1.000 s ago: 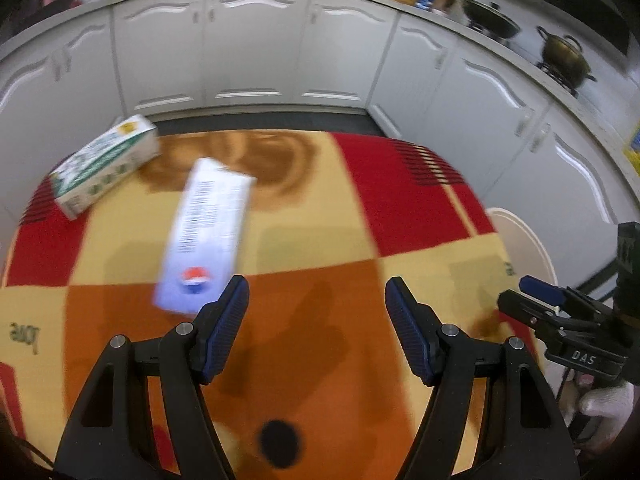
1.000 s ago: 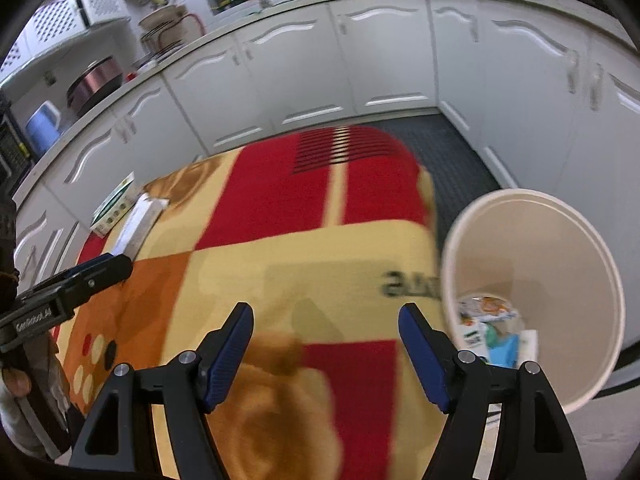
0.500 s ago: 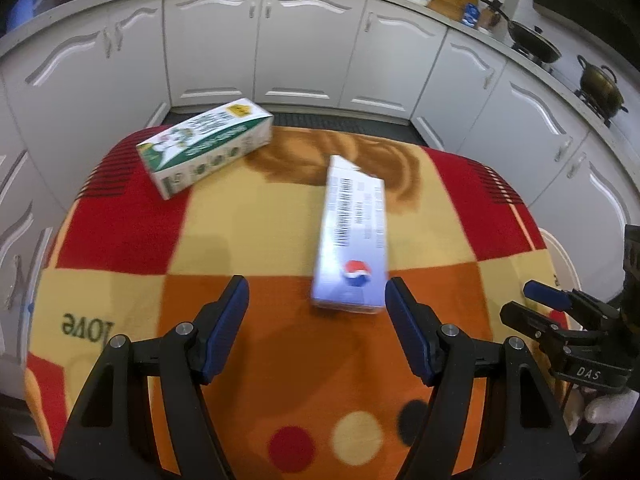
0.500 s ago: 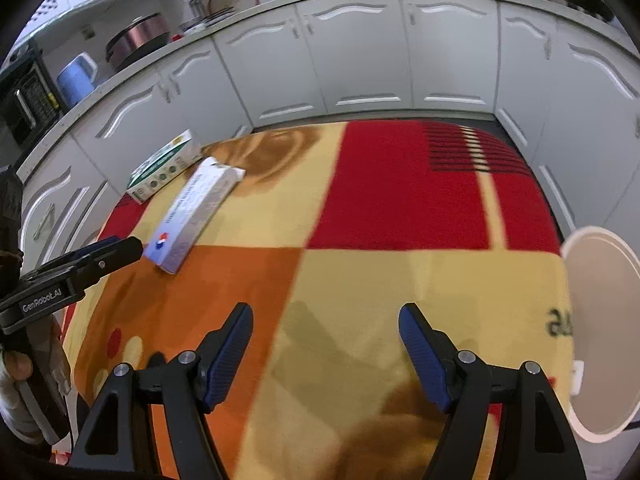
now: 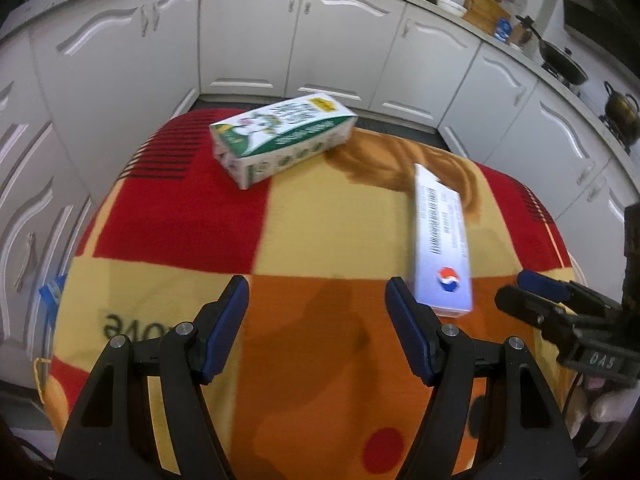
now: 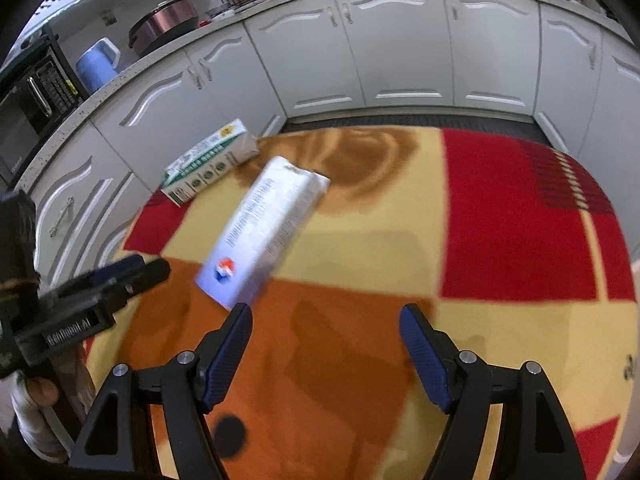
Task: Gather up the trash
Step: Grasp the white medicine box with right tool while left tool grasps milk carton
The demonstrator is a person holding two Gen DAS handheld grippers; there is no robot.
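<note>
We see white box [image 5: 440,240] flat on tablecloth [image 5: 320,220], long axis running away from us (logo end nearest). Green carton [image 5: 282,138] lies diagonal beyond. Left gripper [image 5: 318,320] and right gripper [image 6: 326,350] both wide, empty.

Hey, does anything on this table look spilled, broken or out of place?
Nothing spilled or broken. Two cartons lie flat on the tablecloth: a green-and-white carton near the far edge, and a white Pepsi-logo box at an angle.

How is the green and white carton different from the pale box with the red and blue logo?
The green and white carton is chunkier and lies at the cloth's far edge; the pale box is flatter, longer and lies nearer the grippers. The carton carries green print, the box a barcode and round logo. Both lie flat, untouched.
</note>
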